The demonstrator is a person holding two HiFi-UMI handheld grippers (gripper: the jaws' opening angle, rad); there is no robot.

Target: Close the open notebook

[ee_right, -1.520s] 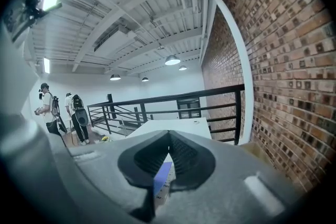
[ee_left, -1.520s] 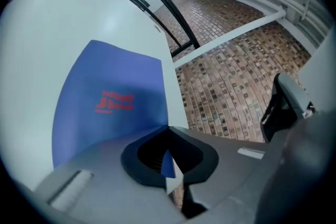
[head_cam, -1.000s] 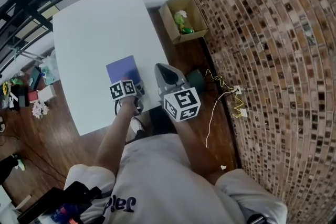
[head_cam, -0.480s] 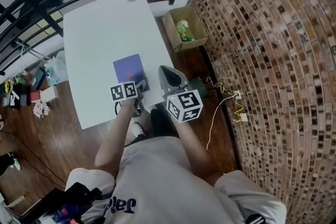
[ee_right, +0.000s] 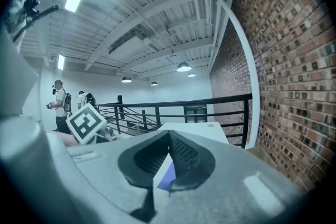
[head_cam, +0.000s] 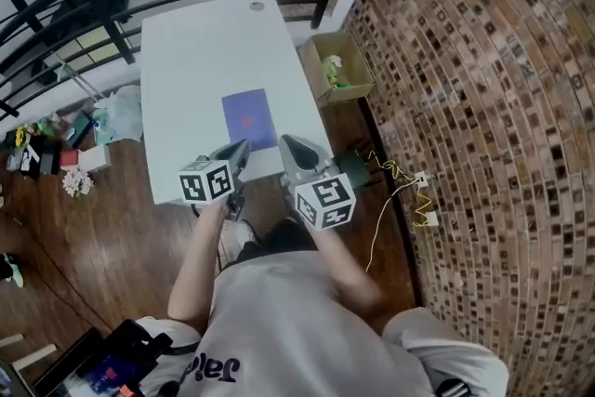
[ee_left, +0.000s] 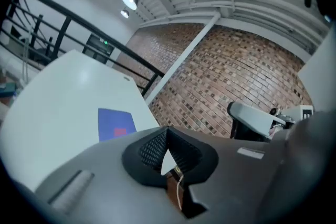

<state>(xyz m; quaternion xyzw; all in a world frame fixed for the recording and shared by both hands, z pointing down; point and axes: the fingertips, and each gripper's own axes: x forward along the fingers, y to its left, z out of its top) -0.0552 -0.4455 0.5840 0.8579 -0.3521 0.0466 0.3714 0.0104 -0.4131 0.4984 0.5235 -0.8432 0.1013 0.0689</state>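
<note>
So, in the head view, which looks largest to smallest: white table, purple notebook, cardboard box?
White table: clearly largest.
Cardboard box and purple notebook: look alike; the box lies farther, on the floor, so unranked.

In the right gripper view the notebook (ee_right: 167, 177) is a mere blue sliver (rest behind the jaws).

A notebook (head_cam: 248, 118) on the table (head_cam: 195, 51), box (head_cam: 351, 92) on floor (head_cam: 112, 237) to its right
</note>
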